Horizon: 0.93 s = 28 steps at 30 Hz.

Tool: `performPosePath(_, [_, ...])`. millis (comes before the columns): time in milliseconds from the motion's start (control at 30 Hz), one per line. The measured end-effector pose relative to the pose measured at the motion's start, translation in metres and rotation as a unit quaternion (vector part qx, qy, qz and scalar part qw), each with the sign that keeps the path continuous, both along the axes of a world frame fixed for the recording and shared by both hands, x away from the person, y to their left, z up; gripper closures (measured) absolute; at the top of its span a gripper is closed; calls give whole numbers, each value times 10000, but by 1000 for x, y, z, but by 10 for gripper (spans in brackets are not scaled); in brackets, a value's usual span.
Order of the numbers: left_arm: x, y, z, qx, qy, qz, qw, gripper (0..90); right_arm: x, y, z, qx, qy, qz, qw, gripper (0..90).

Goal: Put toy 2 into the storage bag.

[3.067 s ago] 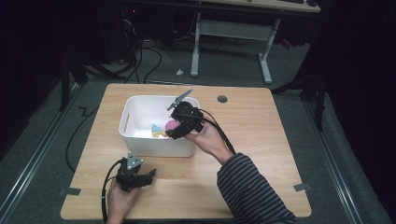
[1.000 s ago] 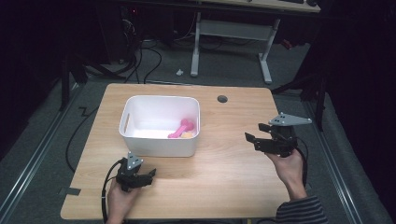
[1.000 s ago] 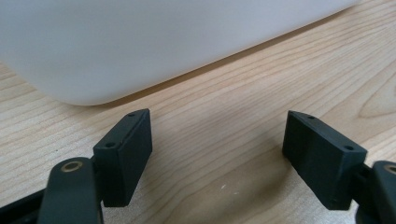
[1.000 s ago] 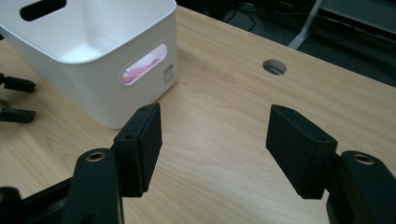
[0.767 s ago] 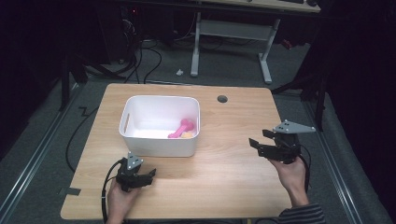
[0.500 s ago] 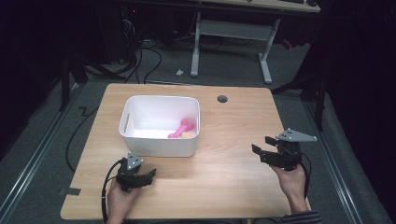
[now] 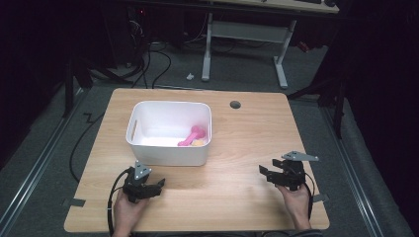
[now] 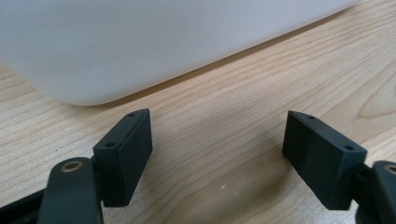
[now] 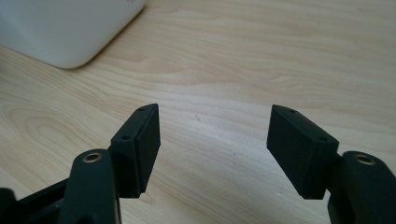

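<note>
1. right gripper (image 7: 269, 174) sits low over the near right part of the table (image 7: 237, 133), held in the person's right hand (image 7: 296, 202). its jaws stand apart with bare wood between them, nothing held; they have just been opening a little.
2. in the right gripper view the white bin's (image 9: 65, 28) rounded corner lies off to the upper left, well apart from the jaws.
3. left gripper (image 7: 153, 186) rests at the near left of the table in the left hand (image 7: 127, 212), jaws spread, nothing between them.
4. in the left gripper view the bin wall (image 8: 154, 42) stands just beyond the jaws, not touching them.
5. the bin sits left of the table's centre, upright. a pink bone-shaped toy (image 7: 191, 136) lies inside toward its right side, with a small yellow piece (image 7: 198, 143) just beside it.
6. a round cable hole (image 7: 235, 104) marks the far side of the tabletop, right of the bin.
</note>
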<state>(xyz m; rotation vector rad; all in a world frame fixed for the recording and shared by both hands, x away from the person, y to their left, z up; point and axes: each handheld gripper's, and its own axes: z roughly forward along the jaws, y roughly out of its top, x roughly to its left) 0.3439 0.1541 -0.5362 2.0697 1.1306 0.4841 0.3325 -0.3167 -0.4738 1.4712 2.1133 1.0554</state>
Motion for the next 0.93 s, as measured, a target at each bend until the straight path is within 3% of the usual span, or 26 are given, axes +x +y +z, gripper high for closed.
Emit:
performPosePath(267, [0, 0, 0, 0, 1, 1, 10000, 245, 4, 7, -32, -40, 270, -159, 9995, 344])
performPosePath(500, [0, 0, 0, 0, 0, 0, 10000, 245, 5, 13, -48, -158, 283, -194, 9993, 341])
performPosePath(633, [0, 0, 0, -1, 0, 0, 10000, 245, 4, 18, -53, -307, 147, -184, 9993, 340])
performPosePath(700, [0, 0, 0, -1, -1, 1, 10000, 245, 3, 20, -55, -459, 22, -162, 9988, 341])
performPosePath(767, [0, 0, 0, 4, -4, -3, 10000, 245, 1, 25, -57, -759, -131, -117, 9970, 335])
performPosePath(933, [0, 0, 0, 0, 3, -6, 10000, 244, 2, 27, -57, -727, -95, -101, 9973, 302])
